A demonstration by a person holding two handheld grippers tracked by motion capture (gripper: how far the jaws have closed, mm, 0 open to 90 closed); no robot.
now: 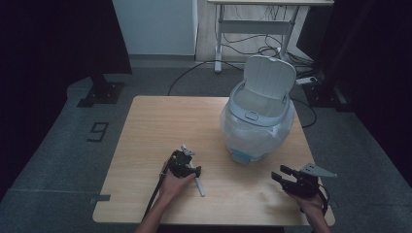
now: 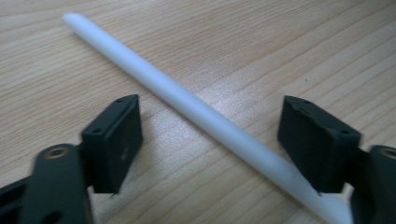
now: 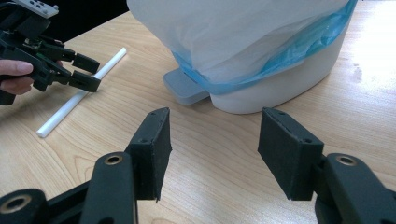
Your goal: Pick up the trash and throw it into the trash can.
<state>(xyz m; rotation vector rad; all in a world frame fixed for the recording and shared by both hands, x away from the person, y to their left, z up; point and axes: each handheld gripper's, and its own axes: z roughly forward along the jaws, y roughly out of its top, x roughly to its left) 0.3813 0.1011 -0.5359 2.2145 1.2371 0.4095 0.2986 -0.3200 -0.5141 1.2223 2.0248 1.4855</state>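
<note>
1. Grey floor and dark drapes surround a pale wooden bench [image 1: 145,126], with a white desk frame and cables behind it.
2. Standing on the far right part of the bench is a white pedal bin [image 1: 257,119], lid raised, lined with a white bag over a blue one; what lies inside cannot be made out.
3. Right tongs [image 1: 279,173] hover near the bench's front right corner, jaws apart with nothing between them, aimed at the bin's pedal side.
4. Left tongs [image 1: 186,160] are lowered over the white stick [image 2: 187,100], jaws open on either side of it; whether the right-hand pad touches it cannot be told.
5. That white stick lies flat on the bench at front centre, well apart from the bin, its long axis running diagonally between the jaws.
</note>
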